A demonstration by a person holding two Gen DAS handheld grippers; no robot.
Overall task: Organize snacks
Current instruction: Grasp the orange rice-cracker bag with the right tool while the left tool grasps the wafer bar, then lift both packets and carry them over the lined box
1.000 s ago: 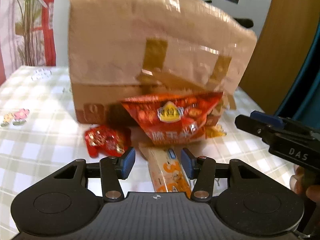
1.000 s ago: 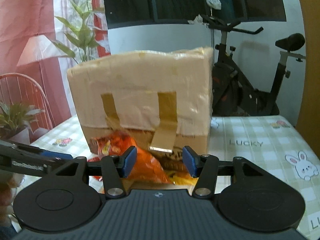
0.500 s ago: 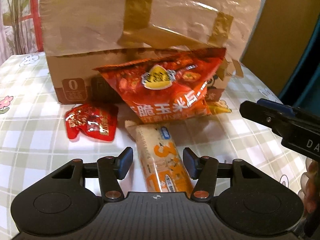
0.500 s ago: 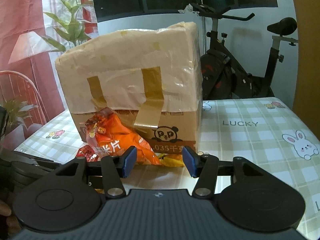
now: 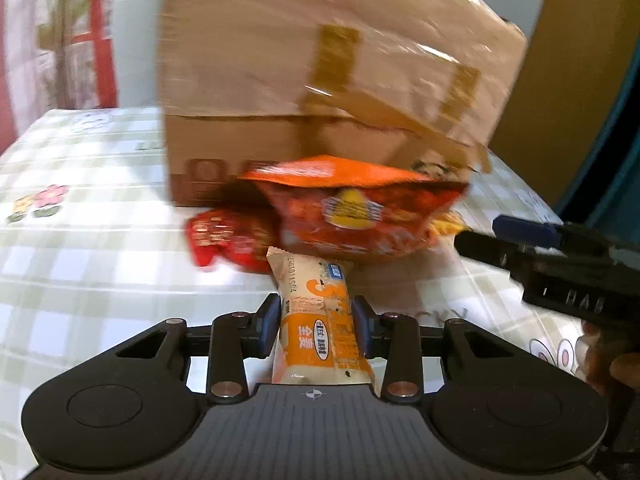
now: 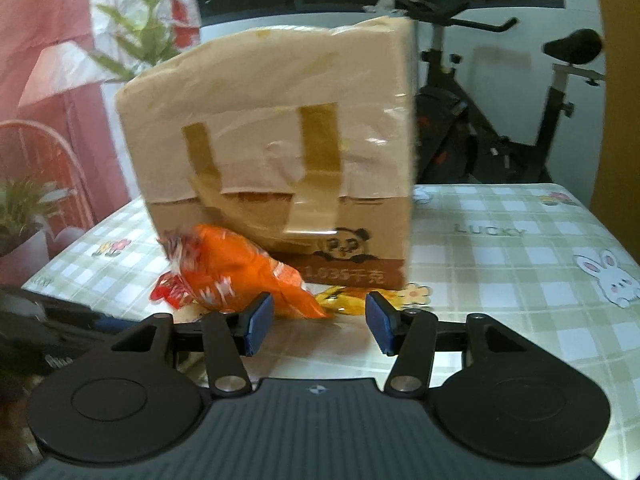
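An orange-and-white biscuit packet lies lengthwise between the blue pads of my left gripper. The jaws are closing and the pads touch both of its sides. Just beyond it, a large orange chip bag leans against the taped cardboard box, with a small red packet to its left and a yellow packet to its right. My right gripper hovers in front of the chip bag and the yellow packet. Its jaws are opening and nothing is between them.
The box stands on a table with a green checked cloth. Behind the table are an exercise bike and a plant. My right gripper reaches in from the right of the left wrist view.
The left gripper has moved forward over the biscuit packet and its jaws have narrowed onto it. The right gripper's jaws have widened; it has stayed in about the same place.
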